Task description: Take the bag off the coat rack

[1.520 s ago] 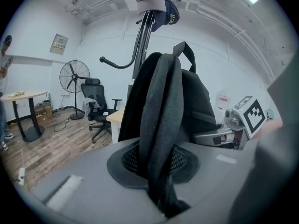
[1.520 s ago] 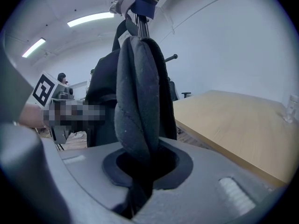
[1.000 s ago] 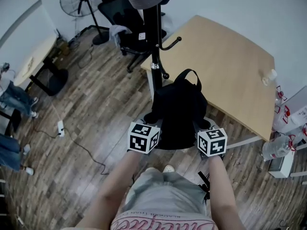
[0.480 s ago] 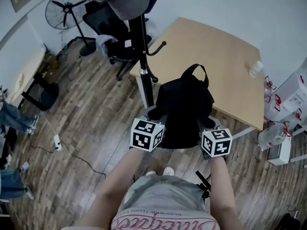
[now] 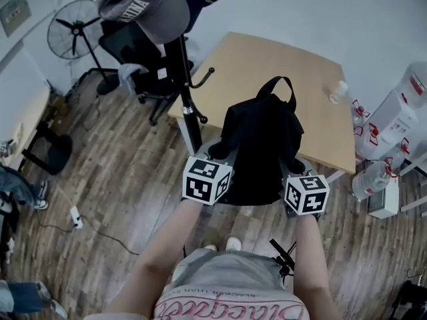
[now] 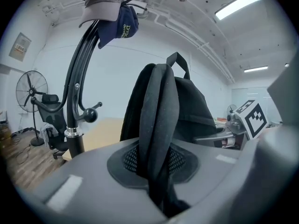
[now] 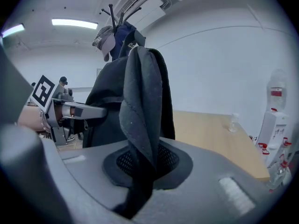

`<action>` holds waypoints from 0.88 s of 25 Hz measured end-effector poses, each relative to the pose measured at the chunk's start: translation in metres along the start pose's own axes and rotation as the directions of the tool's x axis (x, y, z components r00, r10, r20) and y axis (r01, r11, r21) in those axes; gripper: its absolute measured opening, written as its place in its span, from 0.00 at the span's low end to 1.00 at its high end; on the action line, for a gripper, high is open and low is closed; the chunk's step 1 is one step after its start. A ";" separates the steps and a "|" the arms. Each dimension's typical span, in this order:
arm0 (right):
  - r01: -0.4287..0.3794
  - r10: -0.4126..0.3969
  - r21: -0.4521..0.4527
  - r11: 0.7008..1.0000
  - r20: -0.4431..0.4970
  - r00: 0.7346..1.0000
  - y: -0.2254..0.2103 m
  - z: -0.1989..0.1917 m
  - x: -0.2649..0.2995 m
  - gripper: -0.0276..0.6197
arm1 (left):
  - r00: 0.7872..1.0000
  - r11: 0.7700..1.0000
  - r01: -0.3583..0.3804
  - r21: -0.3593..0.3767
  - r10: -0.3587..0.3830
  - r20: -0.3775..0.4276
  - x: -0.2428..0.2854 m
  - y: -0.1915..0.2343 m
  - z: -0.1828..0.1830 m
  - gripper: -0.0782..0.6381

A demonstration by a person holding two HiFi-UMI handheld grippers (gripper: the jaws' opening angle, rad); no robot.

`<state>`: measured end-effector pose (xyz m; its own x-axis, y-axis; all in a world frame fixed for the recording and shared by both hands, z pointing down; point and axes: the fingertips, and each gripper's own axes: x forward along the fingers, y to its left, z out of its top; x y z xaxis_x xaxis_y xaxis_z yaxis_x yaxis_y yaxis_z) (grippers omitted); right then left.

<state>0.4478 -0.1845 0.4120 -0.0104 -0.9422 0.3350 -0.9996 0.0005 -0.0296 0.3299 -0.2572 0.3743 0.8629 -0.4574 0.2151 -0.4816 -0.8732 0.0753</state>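
You stand on a wood floor (image 5: 127, 179), with a tan table (image 5: 320, 99) ahead and a fan (image 5: 70, 27) at back left. Both of your forearms (image 5: 163, 245) reach forward side by side. Your left gripper (image 6: 156, 164) and right gripper (image 7: 145, 164) each pinch a strap of the black bag (image 5: 260, 145). It hangs between them beside the coat rack (image 5: 185, 92), clear of its hooks.

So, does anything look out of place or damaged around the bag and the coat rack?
Nothing stands out. The black bag hangs upright between the left gripper and the right gripper, each shut on a shoulder strap, apart from the coat rack. Two caps sit on the rack's top. Nothing looks torn or spilled.
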 end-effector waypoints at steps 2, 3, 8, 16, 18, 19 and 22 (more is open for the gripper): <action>0.022 -0.022 -0.005 1.000 0.017 1.000 -0.004 0.009 -0.005 0.09 | 1.000 1.000 0.015 0.013 -0.015 0.016 0.003 -0.004 0.011 0.21; 0.031 -0.031 -0.007 0.999 0.025 0.999 -0.006 0.013 -0.008 0.09 | 0.999 1.000 0.022 0.019 -0.023 0.025 0.004 -0.006 0.016 0.21; 0.072 -0.070 -0.022 0.997 0.066 0.995 -0.016 0.035 -0.020 0.09 | 0.996 0.997 0.049 0.052 -0.053 0.077 0.007 -0.015 0.044 0.21; 0.109 -0.102 -0.049 0.993 0.127 0.987 -0.026 0.071 -0.032 0.09 | 0.986 0.993 0.061 0.099 -0.076 0.149 0.010 -0.022 0.083 0.21; 0.117 -0.108 -0.056 0.992 0.142 0.984 -0.026 0.078 -0.034 0.09 | 0.984 0.992 0.061 0.108 -0.078 0.163 0.009 -0.022 0.090 0.21; 0.121 -0.111 -0.059 0.991 0.149 0.983 -0.026 0.081 -0.034 0.09 | 0.982 0.992 0.061 0.112 -0.079 0.170 0.009 -0.022 0.094 0.21; 0.134 -0.122 -0.064 0.989 0.170 0.978 -0.026 0.090 -0.037 0.09 | 0.976 0.990 0.057 0.125 -0.081 0.200 0.008 -0.022 0.105 0.21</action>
<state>0.4767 -0.1805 0.3154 0.1161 -0.9784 0.1709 -0.9916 -0.1043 0.0764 0.3638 -0.2596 0.2718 0.9123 -0.4095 0.0095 -0.4090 -0.9119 -0.0354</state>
